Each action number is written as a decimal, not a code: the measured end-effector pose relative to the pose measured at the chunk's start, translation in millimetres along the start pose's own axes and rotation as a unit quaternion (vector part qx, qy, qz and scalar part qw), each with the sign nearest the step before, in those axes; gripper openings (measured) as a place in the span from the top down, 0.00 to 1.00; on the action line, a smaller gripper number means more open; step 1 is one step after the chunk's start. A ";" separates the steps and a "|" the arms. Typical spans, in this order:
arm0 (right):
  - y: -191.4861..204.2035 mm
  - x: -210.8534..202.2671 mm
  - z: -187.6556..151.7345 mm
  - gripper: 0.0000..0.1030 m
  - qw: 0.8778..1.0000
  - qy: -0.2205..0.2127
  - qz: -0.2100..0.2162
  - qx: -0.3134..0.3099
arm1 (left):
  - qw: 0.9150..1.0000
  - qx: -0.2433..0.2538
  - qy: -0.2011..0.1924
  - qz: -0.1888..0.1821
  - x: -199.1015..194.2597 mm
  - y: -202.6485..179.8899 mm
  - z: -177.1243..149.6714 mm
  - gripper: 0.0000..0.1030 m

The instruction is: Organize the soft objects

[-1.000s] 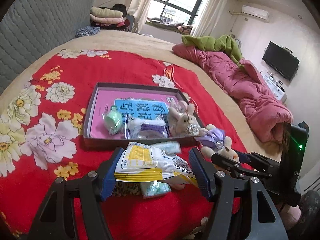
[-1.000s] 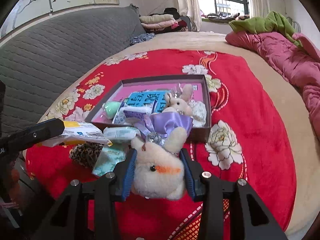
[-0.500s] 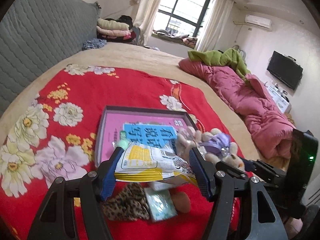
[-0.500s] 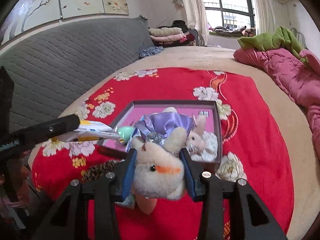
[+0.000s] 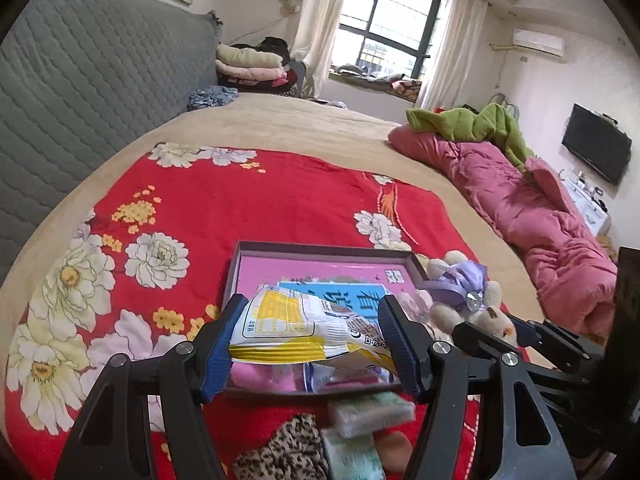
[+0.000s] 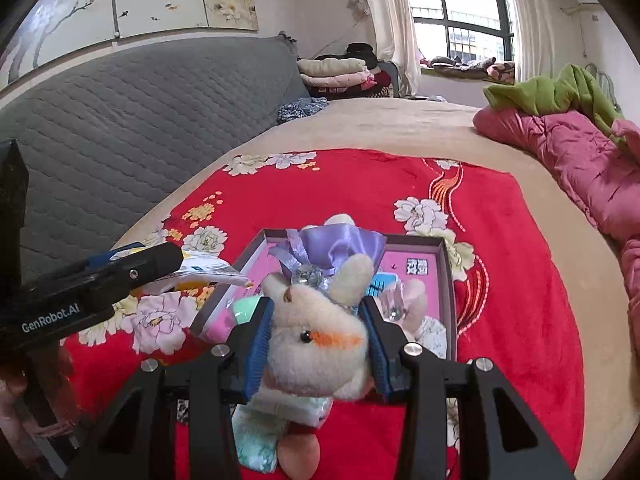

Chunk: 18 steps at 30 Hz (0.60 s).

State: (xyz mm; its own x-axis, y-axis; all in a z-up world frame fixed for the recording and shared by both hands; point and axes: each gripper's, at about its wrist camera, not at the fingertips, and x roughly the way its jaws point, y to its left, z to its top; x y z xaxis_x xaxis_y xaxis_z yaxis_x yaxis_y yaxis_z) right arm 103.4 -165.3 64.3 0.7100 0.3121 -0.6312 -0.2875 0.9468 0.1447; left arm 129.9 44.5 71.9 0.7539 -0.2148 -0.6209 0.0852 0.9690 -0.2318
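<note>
Red flowered blanket is covering the bed ahead of both claws, with a pink quilt lying far off to the right of them and a grey headboard rising to the left. Just ahead of and below the claws, a shallow box with a pink and blue bottom is sitting on the blanket. The left claw is clamping a yellow and white packet between its blue pads, holding it in the air over the near edge of the box. The right claw is squeezing a cream plush rabbit with a purple bow, also raised above the box's near side; seen from the left wrist, that rabbit is hanging just to the right of the packet. A second plush is lying inside the box, just beyond the right claw. Beneath the claws, on the blanket in front of the box, two pale green tissue packs, a leopard-print piece and a peach-coloured object are lying close together.
</note>
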 end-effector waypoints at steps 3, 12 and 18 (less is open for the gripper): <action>-0.1 3.4 5.2 0.58 1.000 -0.002 0.001 0.003 | 1.000 0.001 -0.001 -0.001 5.9 0.4 4.7 0.34; -8.4 9.6 17.7 0.58 1.000 -0.012 -0.003 0.015 | 1.000 0.001 -0.002 0.000 19.2 2.4 9.7 0.34; -9.7 12.2 23.0 0.58 1.000 -0.015 -0.009 0.014 | 1.000 -0.001 0.000 0.005 27.5 8.4 10.0 0.34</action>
State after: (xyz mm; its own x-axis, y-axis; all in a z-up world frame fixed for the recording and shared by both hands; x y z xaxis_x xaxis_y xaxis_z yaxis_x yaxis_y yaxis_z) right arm 129.6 -168.8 72.7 0.7339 0.2977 -0.6105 -0.2575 0.9537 0.1554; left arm 157.8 48.0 60.3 0.7547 -0.2042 -0.6235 0.0754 0.9710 -0.2268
